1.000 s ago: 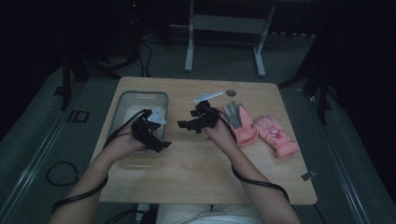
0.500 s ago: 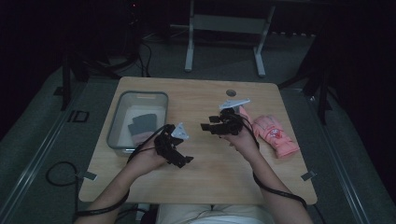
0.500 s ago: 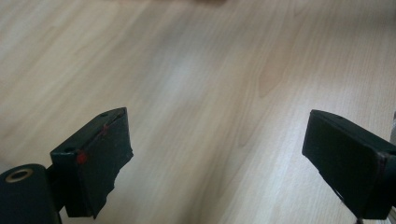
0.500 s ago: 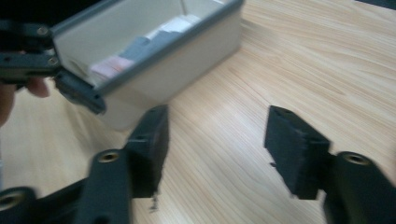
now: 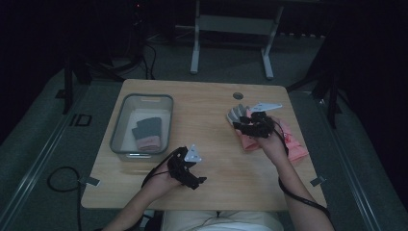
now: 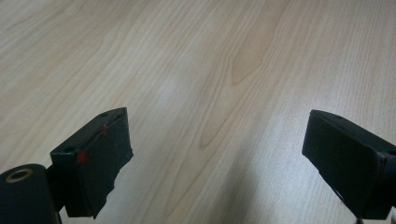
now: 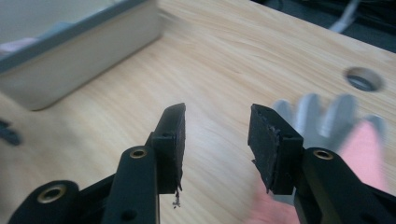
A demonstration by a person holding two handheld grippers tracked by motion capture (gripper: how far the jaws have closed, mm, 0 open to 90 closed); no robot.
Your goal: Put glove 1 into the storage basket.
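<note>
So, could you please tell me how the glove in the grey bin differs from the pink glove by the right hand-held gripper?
The glove in the bin has dark fingers and lies inside the grey bin at the table's left; the pink glove has pale grey fingers and lies on the bare table at the right. The binned glove lies apart from both grippers, while the right hand-held gripper hovers by the other. Both lie flat.

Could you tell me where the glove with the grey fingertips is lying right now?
In the high view the grey-tipped glove lies right of the table's middle, under the right gripper, beside a pink glove.
</note>
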